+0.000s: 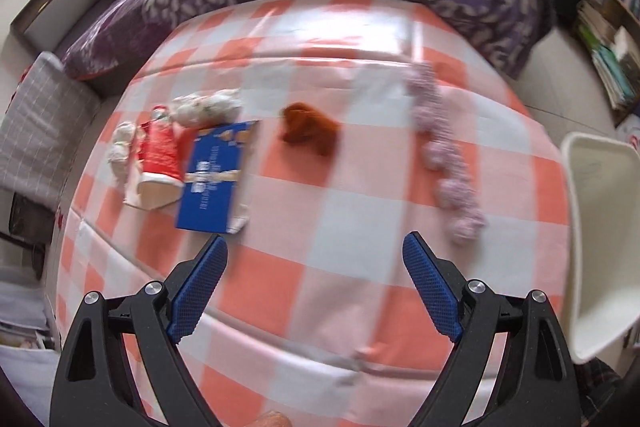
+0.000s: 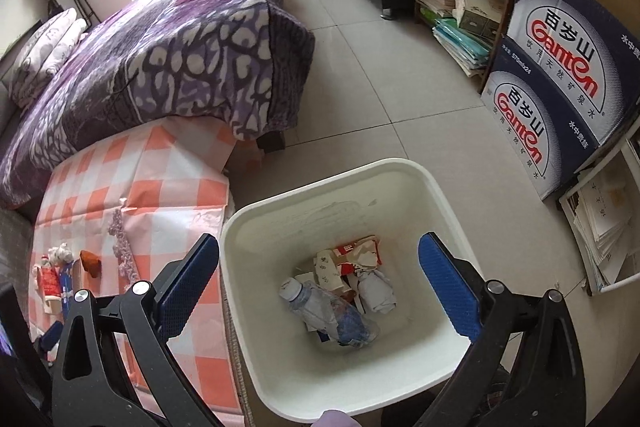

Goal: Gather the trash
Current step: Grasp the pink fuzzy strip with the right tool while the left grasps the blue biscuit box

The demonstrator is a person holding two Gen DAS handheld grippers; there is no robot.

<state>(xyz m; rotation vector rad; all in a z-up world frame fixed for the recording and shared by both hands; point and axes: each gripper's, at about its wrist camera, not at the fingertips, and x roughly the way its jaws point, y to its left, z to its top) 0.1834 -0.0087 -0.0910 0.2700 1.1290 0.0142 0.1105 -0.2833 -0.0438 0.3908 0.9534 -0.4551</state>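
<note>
Both claws gaped empty — left claw [image 1: 316, 259] just short of the blue carton [image 1: 216, 175], right claw [image 2: 320, 267] over the bin [image 2: 400, 167].

1. Left gripper [image 1: 316, 247] tilts steeply downward, its 2 blue-padded jaws spread wide with nothing between them
2. Right gripper [image 2: 320, 247] also angles down, jaws wide apart, holding nothing
</note>
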